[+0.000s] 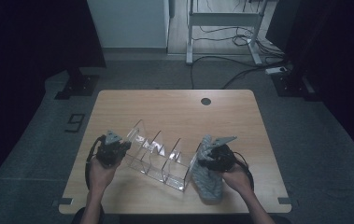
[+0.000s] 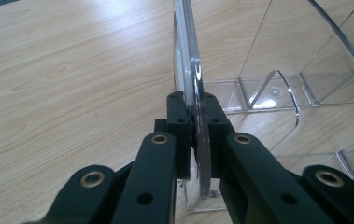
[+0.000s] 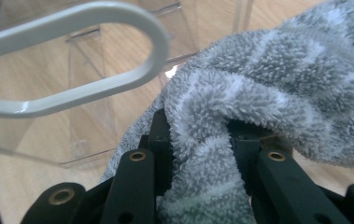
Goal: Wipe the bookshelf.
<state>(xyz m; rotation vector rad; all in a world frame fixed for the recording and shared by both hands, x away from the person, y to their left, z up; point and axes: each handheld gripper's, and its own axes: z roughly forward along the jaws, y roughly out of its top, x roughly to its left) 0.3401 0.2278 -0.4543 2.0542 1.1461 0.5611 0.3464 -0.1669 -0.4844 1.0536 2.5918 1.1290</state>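
Left gripper (image 2: 196, 121) pinches the end wall of a clear plastic organizer (image 1: 158, 156), which sits on the wooden table (image 1: 174, 107) between the 2 hands. Right gripper (image 3: 198, 135) clamps a fold of a fluffy grey striped towel (image 3: 277, 88), which drapes beside the organizer's right end, touching the tabletop.
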